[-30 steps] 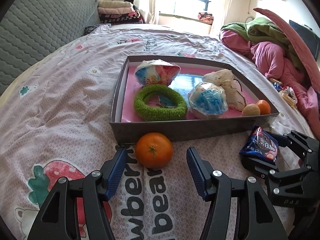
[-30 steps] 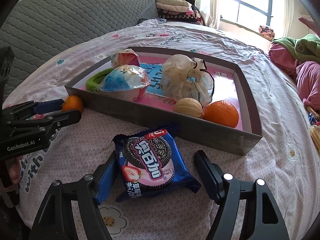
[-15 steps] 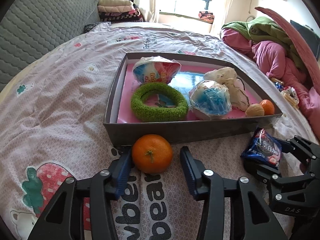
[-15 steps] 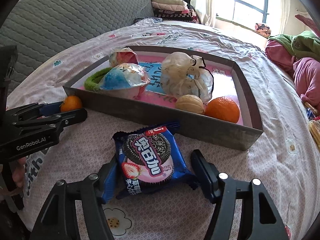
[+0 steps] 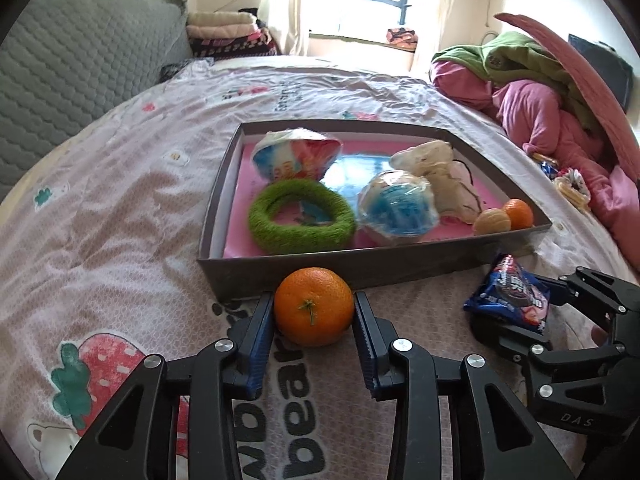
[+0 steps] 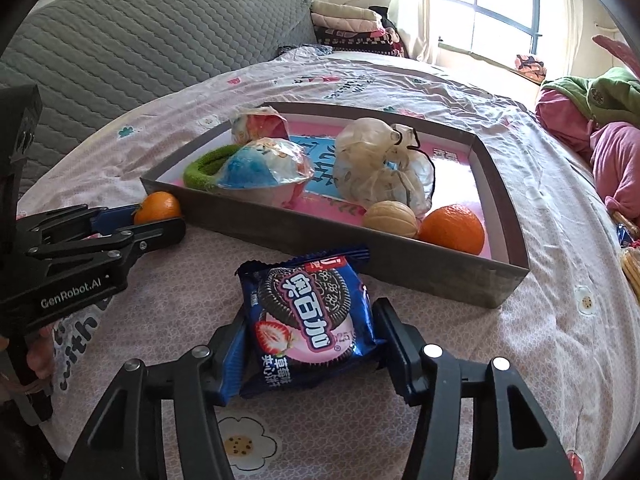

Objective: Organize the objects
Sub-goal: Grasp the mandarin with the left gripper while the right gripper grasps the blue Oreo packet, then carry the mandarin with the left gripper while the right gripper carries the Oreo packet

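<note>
An orange (image 5: 314,306) lies on the bedspread just in front of the grey box (image 5: 360,268). My left gripper (image 5: 312,298) is closing, and both blue pads touch the orange's sides. A blue cookie packet (image 6: 312,312) lies flat before the box's near wall (image 6: 320,240). My right gripper (image 6: 310,312) straddles it with closing jaws, and the pads meet the packet's two edges. The right wrist view catches the left gripper (image 6: 160,224) around the orange (image 6: 158,208). The left wrist view has the right gripper (image 5: 532,308) at the packet (image 5: 512,296).
The box holds a green ring (image 5: 300,220), two wrapped bowls, a knotted bag (image 5: 440,176), a pale peeled fruit and a second orange (image 6: 452,230). Piled clothes (image 5: 540,112) and loose snacks (image 5: 572,188) lie to the right. A grey quilted headboard (image 6: 140,48) stands on the left.
Both pairs of jaws have narrowed from wide open until the pads reach their items. The left gripper has edged forward around the orange. Orange and packet stay on the bedspread.
</note>
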